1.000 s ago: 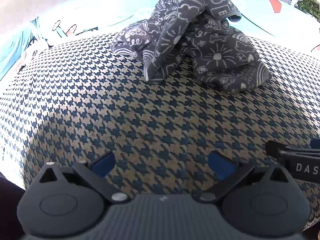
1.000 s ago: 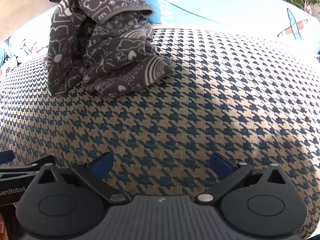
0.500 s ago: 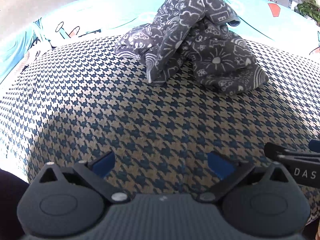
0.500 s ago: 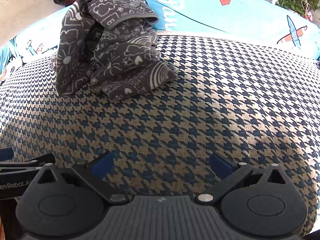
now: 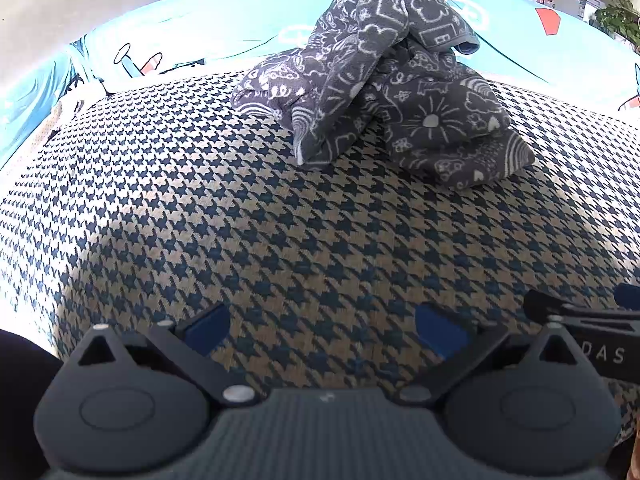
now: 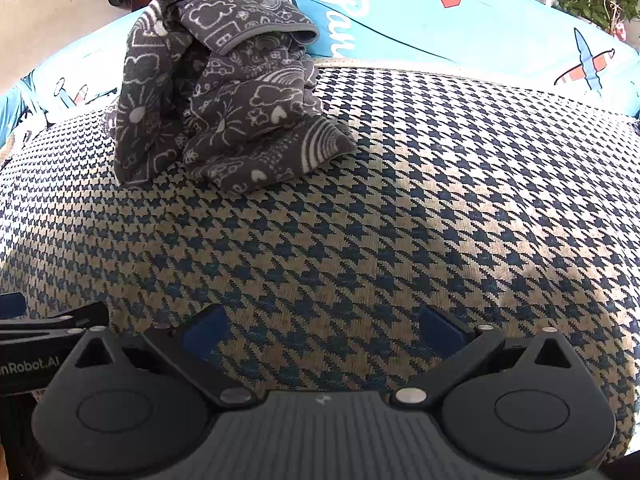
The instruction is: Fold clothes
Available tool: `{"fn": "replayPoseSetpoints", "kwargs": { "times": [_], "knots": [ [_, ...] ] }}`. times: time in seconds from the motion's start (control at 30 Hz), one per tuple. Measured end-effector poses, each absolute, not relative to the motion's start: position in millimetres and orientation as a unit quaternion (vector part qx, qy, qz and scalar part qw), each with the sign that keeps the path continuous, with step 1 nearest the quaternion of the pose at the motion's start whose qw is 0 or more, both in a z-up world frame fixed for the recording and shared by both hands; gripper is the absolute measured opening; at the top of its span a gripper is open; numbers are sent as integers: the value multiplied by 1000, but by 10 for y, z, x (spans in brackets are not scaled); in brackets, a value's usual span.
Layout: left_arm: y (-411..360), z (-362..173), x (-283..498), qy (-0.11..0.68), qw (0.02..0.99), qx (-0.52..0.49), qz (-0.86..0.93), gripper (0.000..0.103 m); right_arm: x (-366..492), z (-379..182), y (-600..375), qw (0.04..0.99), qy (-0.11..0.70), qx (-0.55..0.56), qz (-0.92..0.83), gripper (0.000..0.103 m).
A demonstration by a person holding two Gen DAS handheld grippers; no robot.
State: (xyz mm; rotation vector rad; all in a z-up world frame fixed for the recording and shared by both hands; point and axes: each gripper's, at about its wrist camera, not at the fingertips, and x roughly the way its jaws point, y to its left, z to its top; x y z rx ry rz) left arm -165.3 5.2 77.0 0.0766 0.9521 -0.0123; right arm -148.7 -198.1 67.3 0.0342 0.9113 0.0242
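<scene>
Your left tongs and right tongs hang spread apart, holding nothing — low over the near houndstooth blanket. The grey patterned garment sits far off, heaped and rumpled, not flat — likely why you're lined up facing it.

The left gripper and right gripper look alike: dark grey ribbed bodies, round side discs, silver screws. Blue pads tip black fingers. White lettering marks each at 9 and 3 o'clock.
</scene>
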Motion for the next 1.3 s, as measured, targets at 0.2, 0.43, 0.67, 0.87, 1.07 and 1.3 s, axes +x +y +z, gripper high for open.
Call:
{"fn": "replayPoseSetpoints", "kwargs": {
  "times": [0.2, 0.43, 0.67, 0.87, 1.07, 1.3],
  "knots": [
    [48, 765, -1614, 457, 889, 38, -5, 103, -1482, 673, -1980, 898, 440, 19, 11, 103],
    [73, 754, -1607, 457, 889, 43, -9, 103, -1478, 663, -1989, 896, 444, 22, 8, 103],
    [54, 750, -1610, 457, 888, 41, -8, 103, -1481, 663, -1987, 896, 444, 21, 5, 103],
    [4, 756, -1614, 458, 888, 40, -5, 103, -1478, 660, -1980, 895, 445, 21, 5, 103],
    [-5, 750, -1611, 459, 888, 38, -4, 103, -1482, 656, -1985, 895, 445, 18, 5, 103],
    [19, 735, -1601, 460, 887, 38, -5, 103, -1474, 653, -1984, 895, 447, 12, 6, 103]
  ]
}}
